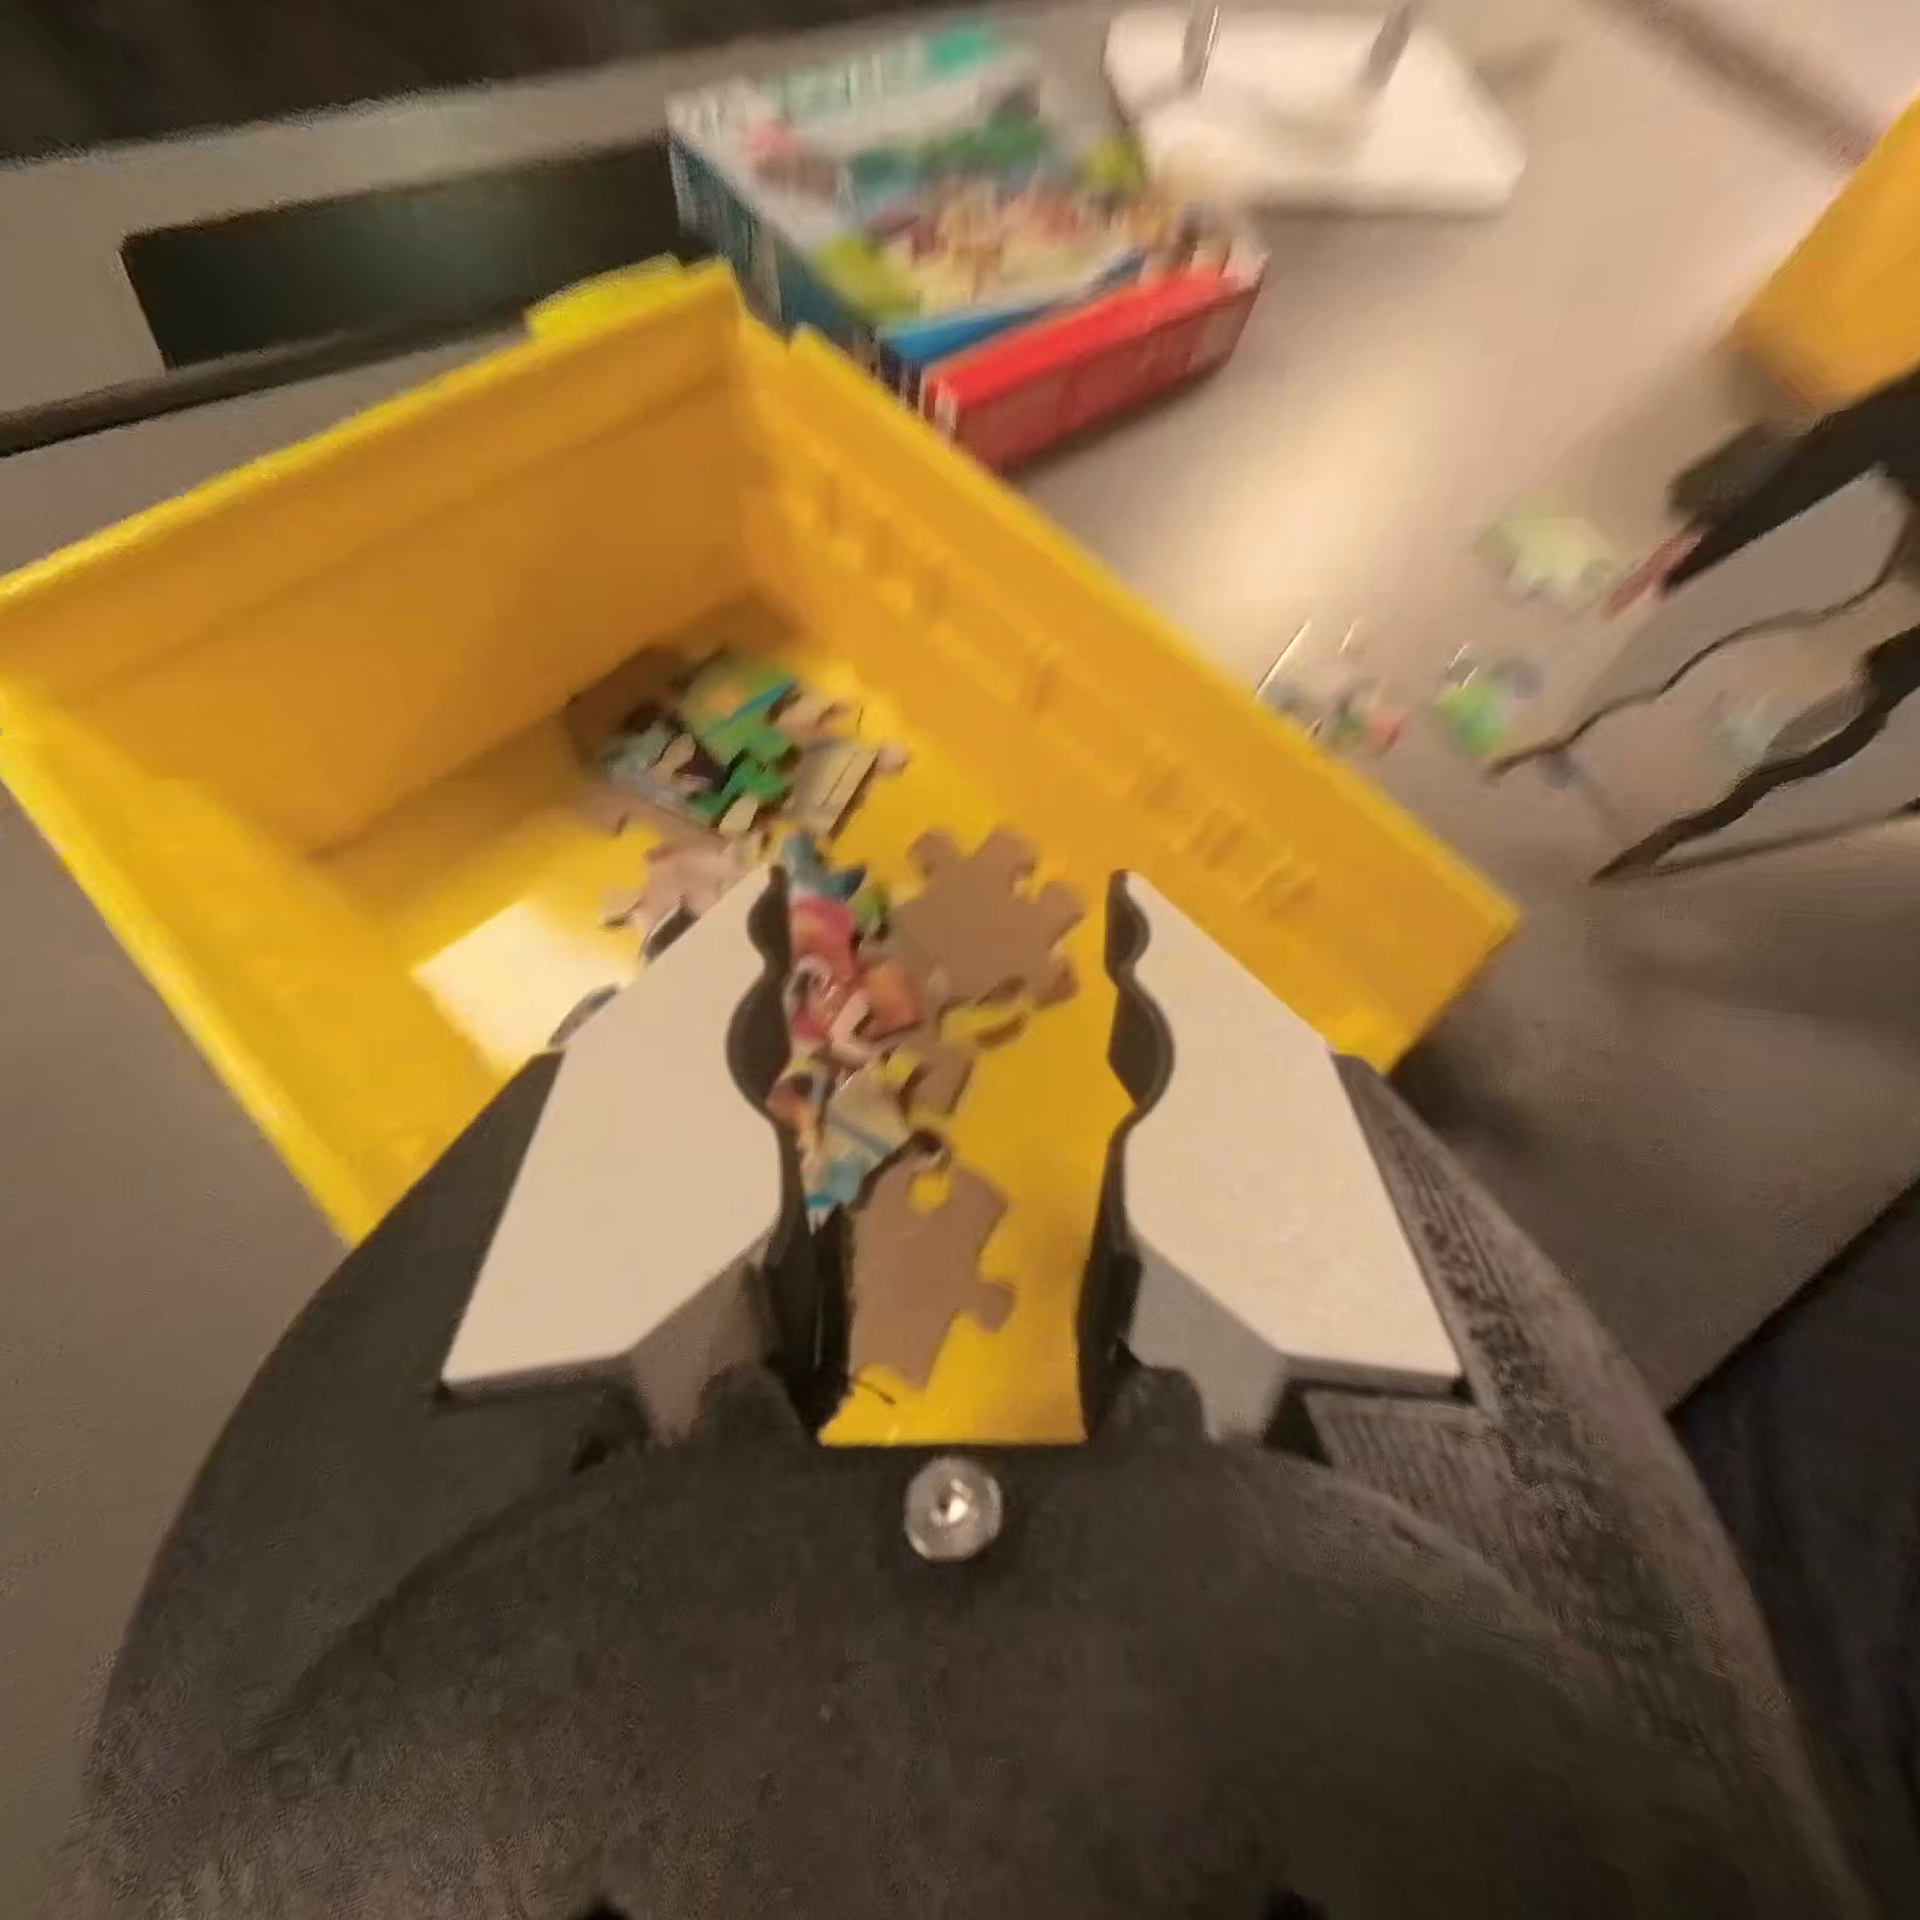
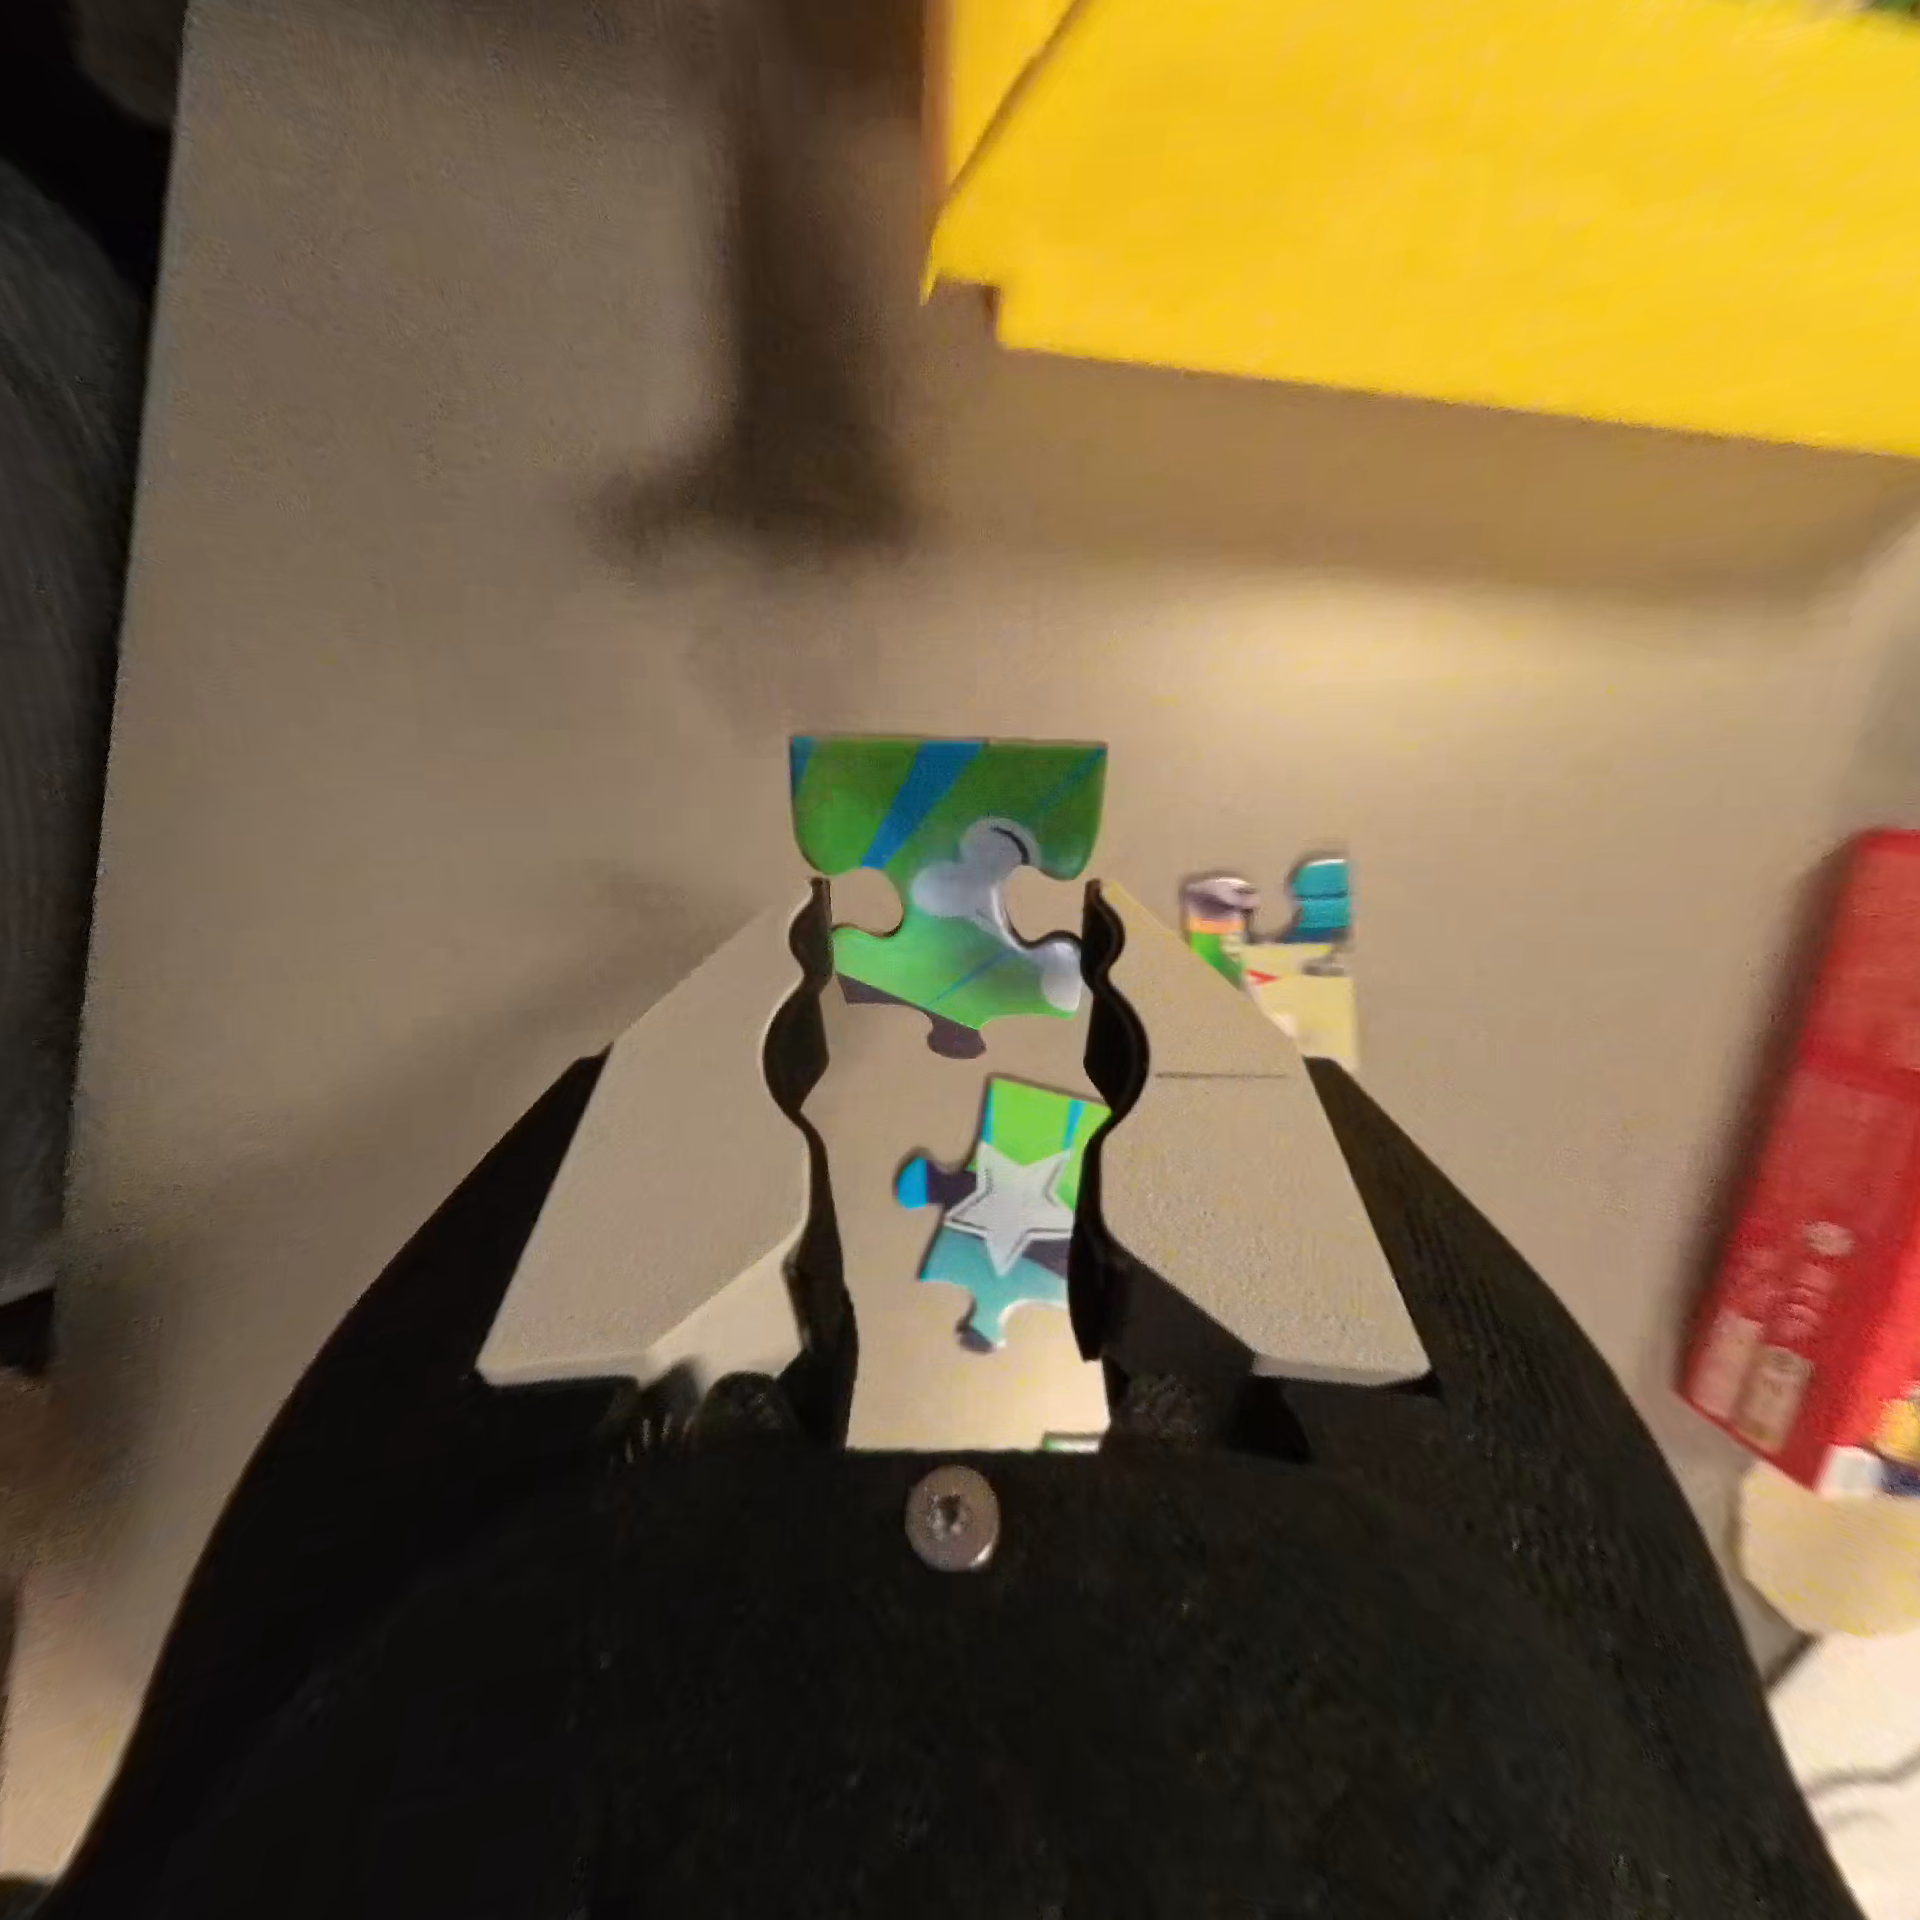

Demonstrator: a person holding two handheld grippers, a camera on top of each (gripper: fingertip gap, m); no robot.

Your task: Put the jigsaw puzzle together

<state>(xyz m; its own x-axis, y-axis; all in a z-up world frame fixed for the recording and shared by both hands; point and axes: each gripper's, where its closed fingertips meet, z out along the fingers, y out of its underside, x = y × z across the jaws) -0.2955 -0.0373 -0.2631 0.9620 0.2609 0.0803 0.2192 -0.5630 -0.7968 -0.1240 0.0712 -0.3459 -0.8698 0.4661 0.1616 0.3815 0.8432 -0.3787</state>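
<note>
My left gripper (image 1: pixel 940 883) is open above the yellow bin (image 1: pixel 343 644). Several loose puzzle pieces (image 1: pixel 727 748) lie on the bin's floor, and a brown face-down piece (image 1: pixel 987 925) and coloured ones show between the fingers without being gripped. My right gripper (image 2: pixel 956 904) is shut on a green puzzle piece with blue stripes (image 2: pixel 935 821), with both pads against its sides, just above the grey table (image 2: pixel 416 623). A green and blue piece with a white star (image 2: pixel 1008 1195) lies on the table under that gripper. The right gripper also shows, blurred, in the left wrist view (image 1: pixel 1766 644).
The colourful puzzle box (image 1: pixel 966 239) stands behind the bin; its red side shows in the right wrist view (image 2: pixel 1818 1143). More pieces lie on the table (image 1: pixel 1475 707), and one lies right of my right fingers (image 2: pixel 1278 935). The yellow bin (image 2: pixel 1455 208) is at the upper right there.
</note>
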